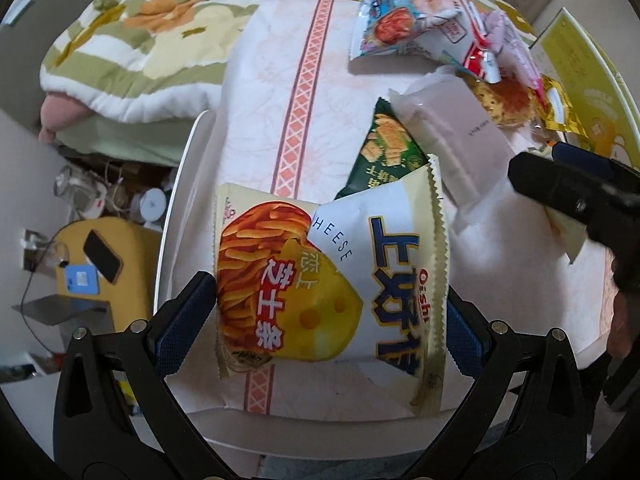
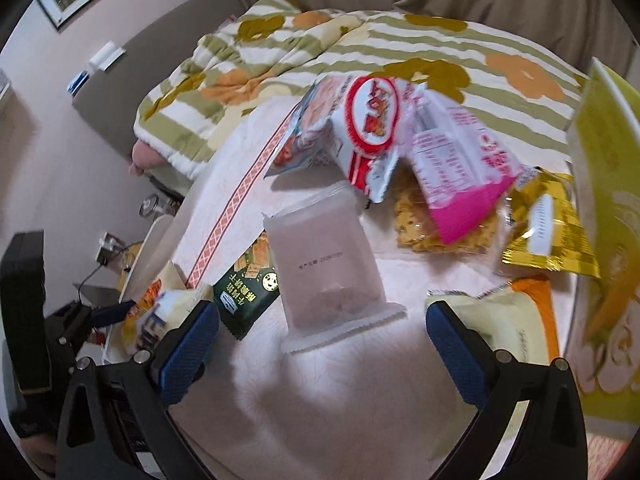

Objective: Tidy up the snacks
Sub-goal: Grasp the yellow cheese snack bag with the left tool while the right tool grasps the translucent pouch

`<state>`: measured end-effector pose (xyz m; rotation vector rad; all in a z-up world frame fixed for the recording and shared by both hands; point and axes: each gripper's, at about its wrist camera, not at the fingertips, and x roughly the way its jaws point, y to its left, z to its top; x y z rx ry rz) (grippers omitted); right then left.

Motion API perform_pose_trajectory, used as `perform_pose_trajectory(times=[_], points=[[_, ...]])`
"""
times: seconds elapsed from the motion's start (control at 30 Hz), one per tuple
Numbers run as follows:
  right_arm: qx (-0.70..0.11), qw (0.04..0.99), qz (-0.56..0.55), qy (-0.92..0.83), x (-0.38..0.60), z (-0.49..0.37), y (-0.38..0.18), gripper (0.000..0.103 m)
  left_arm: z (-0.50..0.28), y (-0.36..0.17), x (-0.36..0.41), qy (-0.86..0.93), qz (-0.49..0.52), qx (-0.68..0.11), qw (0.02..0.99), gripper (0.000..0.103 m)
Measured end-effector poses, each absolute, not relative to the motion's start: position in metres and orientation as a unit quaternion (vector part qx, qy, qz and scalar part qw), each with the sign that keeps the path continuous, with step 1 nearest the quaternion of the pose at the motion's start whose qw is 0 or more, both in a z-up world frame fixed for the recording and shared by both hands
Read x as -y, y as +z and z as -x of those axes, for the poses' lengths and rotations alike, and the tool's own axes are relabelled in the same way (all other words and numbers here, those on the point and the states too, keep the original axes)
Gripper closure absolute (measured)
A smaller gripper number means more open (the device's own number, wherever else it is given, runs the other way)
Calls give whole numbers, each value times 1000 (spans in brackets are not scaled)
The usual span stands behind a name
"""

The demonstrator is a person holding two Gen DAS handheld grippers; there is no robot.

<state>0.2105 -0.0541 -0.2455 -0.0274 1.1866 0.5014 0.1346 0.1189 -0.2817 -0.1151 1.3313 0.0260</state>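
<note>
My left gripper (image 1: 332, 304) has its blue pads against both side edges of a cream Oishi cheese-stick bag (image 1: 328, 280), which lies on the white table (image 1: 256, 92); the bag also shows in the right wrist view (image 2: 160, 312). A green cracker pack (image 1: 384, 152) and a frosted pale pack (image 1: 452, 136) lie behind it. My right gripper (image 2: 320, 336) is open and empty, hovering just in front of the frosted pack (image 2: 324, 264), with the green pack (image 2: 248, 284) to its left. It shows in the left wrist view at the right edge (image 1: 576, 196).
A pile of snacks lies at the back: a blue-and-white bag (image 1: 400, 12), a red-and-white pack (image 2: 372, 120), a pink pack (image 2: 460, 160), a gold pack (image 2: 548, 232). A yellow box (image 2: 604, 208) stands at the right. A flowered quilt (image 2: 320, 44) lies behind the table.
</note>
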Motion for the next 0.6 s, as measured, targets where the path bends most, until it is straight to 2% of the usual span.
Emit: perform_pose_trajectory(times=[0.13,0.17,0.2,0.37,0.6], points=[[-558,790,26,252,48,-215,-260,0,-140,-291,-123,14,61,-625,778,3],[-560,788,26,255,48,-217,-263,0,-140,-292,-124,16,64,-626,777,11],[-561,786,27,259,47,-219,-267,0,-141,-293,-126,16,66,-626,777,15],[-560,781,40,274,43,-226,-276,0,-141,-289,-127,18,71,-618,783,27],[-559,778,51,284,39,-232,-283,0,-144,-278,-129,23,84,-609,788,35]])
